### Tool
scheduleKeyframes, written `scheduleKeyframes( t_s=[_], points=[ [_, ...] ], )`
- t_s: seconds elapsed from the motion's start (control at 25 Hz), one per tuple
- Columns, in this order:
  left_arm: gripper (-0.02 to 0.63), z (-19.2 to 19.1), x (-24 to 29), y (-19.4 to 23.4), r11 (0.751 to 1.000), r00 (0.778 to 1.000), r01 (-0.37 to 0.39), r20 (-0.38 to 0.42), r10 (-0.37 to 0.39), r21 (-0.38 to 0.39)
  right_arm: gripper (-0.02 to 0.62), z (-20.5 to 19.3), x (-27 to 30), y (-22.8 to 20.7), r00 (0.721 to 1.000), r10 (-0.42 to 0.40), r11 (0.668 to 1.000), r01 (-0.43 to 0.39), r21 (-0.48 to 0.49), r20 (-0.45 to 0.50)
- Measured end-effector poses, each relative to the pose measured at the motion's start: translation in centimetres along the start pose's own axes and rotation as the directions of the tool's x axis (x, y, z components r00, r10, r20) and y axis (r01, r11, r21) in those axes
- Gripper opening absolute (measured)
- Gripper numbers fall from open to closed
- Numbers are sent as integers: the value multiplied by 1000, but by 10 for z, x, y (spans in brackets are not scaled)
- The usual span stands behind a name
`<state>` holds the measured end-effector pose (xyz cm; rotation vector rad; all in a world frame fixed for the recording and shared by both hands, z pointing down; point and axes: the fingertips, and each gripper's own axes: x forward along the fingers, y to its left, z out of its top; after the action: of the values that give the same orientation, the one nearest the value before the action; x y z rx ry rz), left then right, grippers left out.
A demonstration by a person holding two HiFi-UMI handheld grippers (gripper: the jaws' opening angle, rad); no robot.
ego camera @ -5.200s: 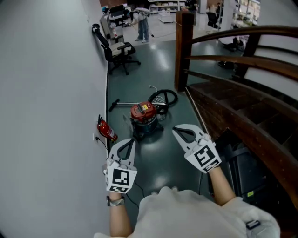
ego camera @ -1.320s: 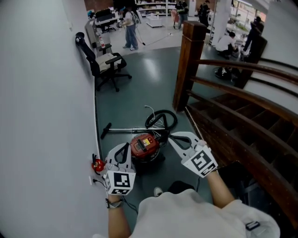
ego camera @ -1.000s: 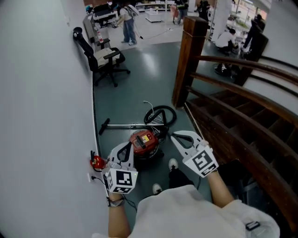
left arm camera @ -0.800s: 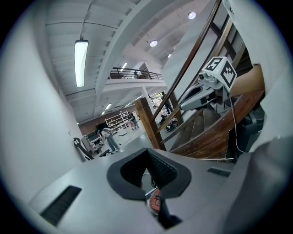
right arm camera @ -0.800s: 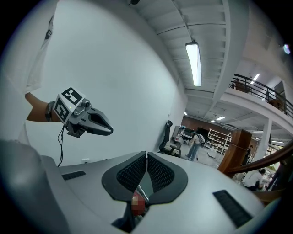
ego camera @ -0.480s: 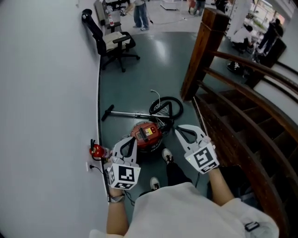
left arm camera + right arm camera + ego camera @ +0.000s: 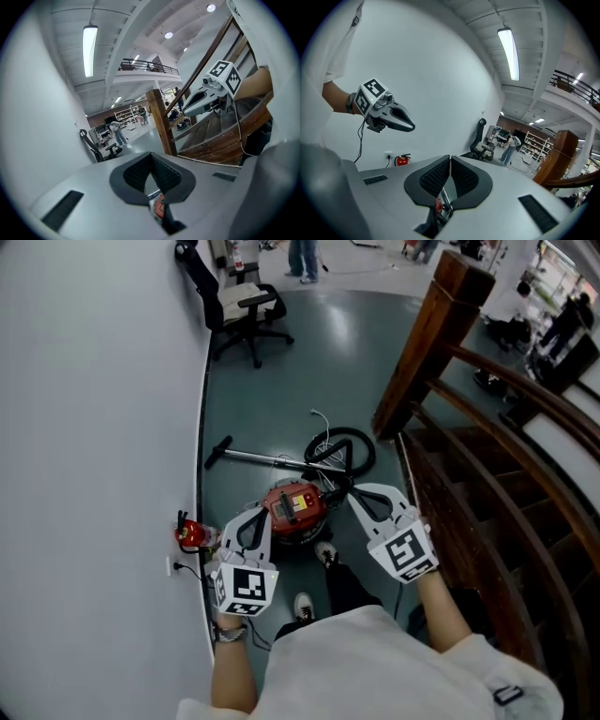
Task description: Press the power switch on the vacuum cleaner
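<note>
The vacuum cleaner (image 7: 295, 512) stands on the floor (image 7: 281, 390), between the wall edge and the staircase (image 7: 487, 484) edge, with its hose (image 7: 352, 433) coiled just behind it. The left gripper (image 7: 255, 515) and the right gripper (image 7: 354, 494) hang above it, one at each side. Both have their jaws pressed together on nothing. A fire extinguisher (image 7: 190, 533) sits at the wall edge.

Office chair (image 7: 238, 306), fire extinguisher (image 7: 190, 534), staircase (image 7: 487, 493).
</note>
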<state>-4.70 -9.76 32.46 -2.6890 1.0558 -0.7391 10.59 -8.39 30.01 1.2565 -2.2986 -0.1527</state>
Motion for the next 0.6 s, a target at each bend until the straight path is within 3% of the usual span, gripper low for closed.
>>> scheduleKeyframes(
  t_s=[0.6],
  points=[
    [0,-24,55,34,998,998,-45,-56,43,-50,31,-30,78,-18,990,137,990,-137,-18,-25]
  ],
)
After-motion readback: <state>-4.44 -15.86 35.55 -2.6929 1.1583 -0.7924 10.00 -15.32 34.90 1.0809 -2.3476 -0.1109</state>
